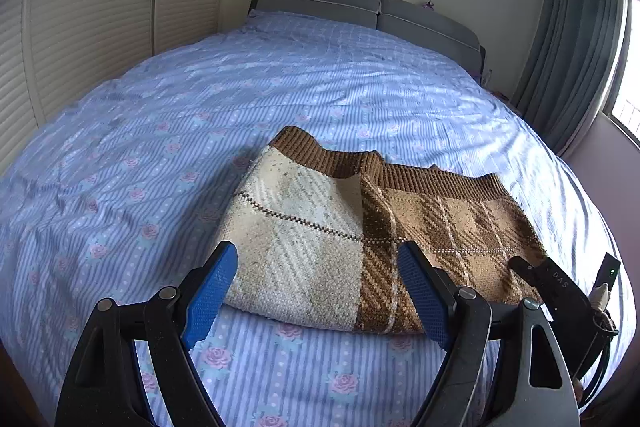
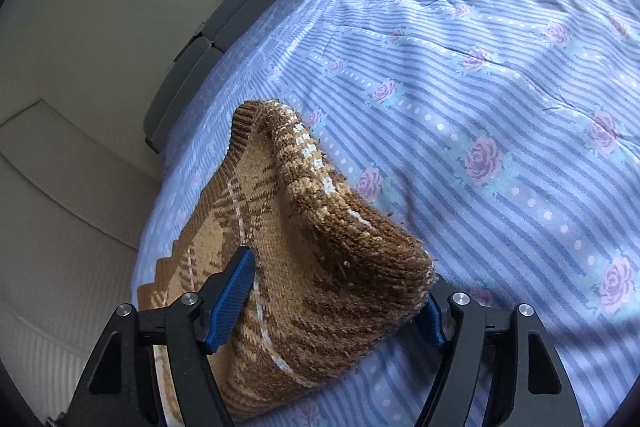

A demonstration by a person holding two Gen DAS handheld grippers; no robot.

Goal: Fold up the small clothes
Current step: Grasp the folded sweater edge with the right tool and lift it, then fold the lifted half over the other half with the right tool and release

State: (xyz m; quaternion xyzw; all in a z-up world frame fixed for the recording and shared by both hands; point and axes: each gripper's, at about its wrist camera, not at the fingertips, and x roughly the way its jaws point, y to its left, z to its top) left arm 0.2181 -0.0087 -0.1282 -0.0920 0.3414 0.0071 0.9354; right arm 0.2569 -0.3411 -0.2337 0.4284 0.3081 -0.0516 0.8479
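A small knit garment (image 1: 360,227), cream on the left and brown plaid on the right with a brown ribbed band along its far edge, lies folded on the bed. My left gripper (image 1: 318,291) is open just above its near edge, holding nothing. The right gripper's black body (image 1: 560,287) shows at the garment's right end. In the right wrist view the brown plaid part (image 2: 332,267) bulges up between the blue pads (image 2: 232,299) of my right gripper (image 2: 336,311). The jaws stand wide around the fold; whether they press it I cannot tell.
The bed (image 1: 200,131) has a blue striped sheet with pink roses. A grey headboard (image 1: 360,11) stands at the far end. Slatted wardrobe doors (image 1: 80,47) run along the left. A grey curtain (image 1: 572,39) and a window (image 1: 628,99) are on the right.
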